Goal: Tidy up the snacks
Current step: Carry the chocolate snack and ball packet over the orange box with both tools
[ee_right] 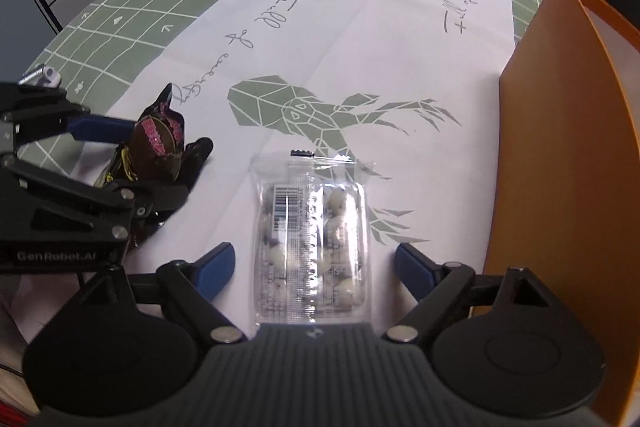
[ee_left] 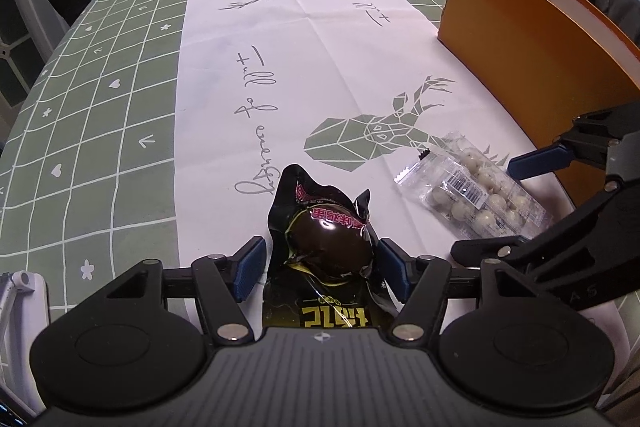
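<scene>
Between the blue pads of the left gripper (ee_left: 322, 267) sits the black snack packet (ee_left: 328, 247), glossy, crumpled, with pink and yellow lettering; the jaws stand wide, pads flanking it without visible contact, probably positioned to close on it. The right gripper (ee_right: 314, 267) likewise straddles the clear pack of white balls (ee_right: 310, 239), jaws wide and apart from the wrap. Just beyond its right jaw stands the orange box (ee_right: 560, 155), the likely destination.
</scene>
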Demonstrator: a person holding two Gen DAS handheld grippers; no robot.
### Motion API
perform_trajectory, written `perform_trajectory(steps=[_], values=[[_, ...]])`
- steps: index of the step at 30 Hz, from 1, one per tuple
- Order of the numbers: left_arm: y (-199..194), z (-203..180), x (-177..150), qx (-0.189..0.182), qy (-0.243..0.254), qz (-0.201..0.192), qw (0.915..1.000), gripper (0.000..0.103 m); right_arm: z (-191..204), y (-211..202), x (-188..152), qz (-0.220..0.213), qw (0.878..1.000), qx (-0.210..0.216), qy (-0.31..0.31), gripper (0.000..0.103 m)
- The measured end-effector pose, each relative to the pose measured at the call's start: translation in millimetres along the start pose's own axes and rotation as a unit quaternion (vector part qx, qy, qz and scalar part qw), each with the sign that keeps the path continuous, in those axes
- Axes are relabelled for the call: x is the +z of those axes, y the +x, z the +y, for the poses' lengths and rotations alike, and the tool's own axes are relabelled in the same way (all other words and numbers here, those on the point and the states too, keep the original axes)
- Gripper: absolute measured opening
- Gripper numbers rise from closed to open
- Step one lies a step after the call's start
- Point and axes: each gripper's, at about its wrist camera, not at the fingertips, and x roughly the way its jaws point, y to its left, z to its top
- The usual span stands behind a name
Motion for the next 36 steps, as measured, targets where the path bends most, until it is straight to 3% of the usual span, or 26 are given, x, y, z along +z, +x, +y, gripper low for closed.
perform_trajectory(steps=[5,8,13,27,36], values=[[0.4,-2.4,-1.5,0.005,0.006,-0.006,1.0000,0.076,3.1,-6.0,-0.7,-0.017,1.000,-0.002,-0.002,0.060],[0.0,-4.6,-1.2,0.006,0.015,-0.007,0.9998,0.067,4.4,-6.3,0.3,-0.014,1.000,-0.003,-0.004,0.056],[-0.4,-7.1,1.5,0.008,0.018,0.001,0.9998,0.062,5.7,-7.3,1.8,-0.007,1.000,0.000,-0.010,0.050],[-30.4,-24.4,18.4,0.022,0.077,0.021,0.9966,0.056,11.7,-39.3,3.5,-0.012,1.000,0.017,-0.021,0.049],[-66.3,-41.7,44.5,0.031,0.123,0.003,0.9919,0.056,9.2,-87.5,6.9,-0.038,0.998,0.014,-0.051,0.049]])
